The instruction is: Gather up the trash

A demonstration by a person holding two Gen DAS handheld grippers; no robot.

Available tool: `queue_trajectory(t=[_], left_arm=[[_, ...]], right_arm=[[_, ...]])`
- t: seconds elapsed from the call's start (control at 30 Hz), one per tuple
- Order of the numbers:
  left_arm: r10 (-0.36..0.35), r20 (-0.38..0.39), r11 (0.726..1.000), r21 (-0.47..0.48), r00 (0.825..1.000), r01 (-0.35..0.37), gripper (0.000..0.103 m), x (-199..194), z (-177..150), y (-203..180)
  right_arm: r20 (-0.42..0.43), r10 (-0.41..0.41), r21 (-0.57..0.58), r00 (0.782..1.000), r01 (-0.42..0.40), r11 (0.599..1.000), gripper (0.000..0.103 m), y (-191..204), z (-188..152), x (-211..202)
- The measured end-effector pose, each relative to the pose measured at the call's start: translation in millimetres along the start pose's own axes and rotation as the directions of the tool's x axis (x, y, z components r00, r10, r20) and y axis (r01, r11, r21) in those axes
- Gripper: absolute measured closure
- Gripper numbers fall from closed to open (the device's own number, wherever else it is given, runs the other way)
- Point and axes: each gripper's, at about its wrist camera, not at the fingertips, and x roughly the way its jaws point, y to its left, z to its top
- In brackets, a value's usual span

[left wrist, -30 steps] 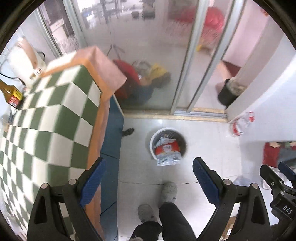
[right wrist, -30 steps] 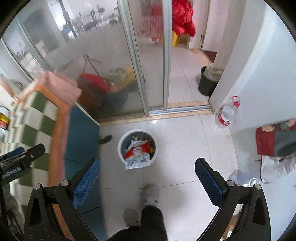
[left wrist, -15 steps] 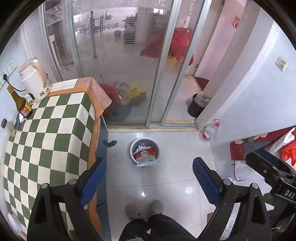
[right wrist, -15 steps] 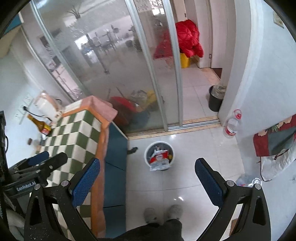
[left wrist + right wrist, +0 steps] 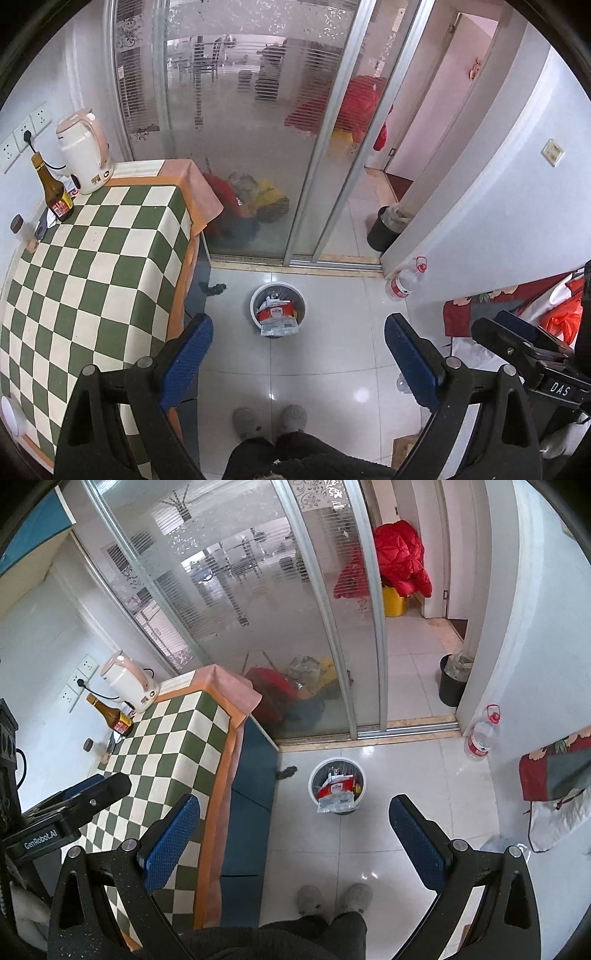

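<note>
Claws both wide and empty: left claw (image 5: 298,363) and right claw (image 5: 293,843) held high over the floor, well above the white bin (image 5: 277,309). Bin sits on the tiles beside the counter's (image 5: 92,258) blue front, a red-and-white wrapper (image 5: 277,319) draped over its rim. Looks near done: counter shows no loose trash; a dark scrap (image 5: 216,288) by the counter base may remain.

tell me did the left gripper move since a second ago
Yes. The left gripper rose and pulled back: the bin looks smaller and more table shows.
</note>
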Motion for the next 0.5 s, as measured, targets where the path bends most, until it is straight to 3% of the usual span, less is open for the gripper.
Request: queue_trajectory(t=[0.03,0.5], left_arm=[[-0.003,0.000,1.000,-0.003,1.000,0.003,0.000,-1,-1,0],[0.010,-0.021,1.000,0.001,1.000,-0.010,0.000,-7,-14,-5]], right_arm=[[-0.003,0.000,-0.002,1.000,0.000,1.000,0.000,-2,0,0],[-0.043,0.037,-0.032,0.998,-0.038,0.999,0.000,-1,-5,6]])
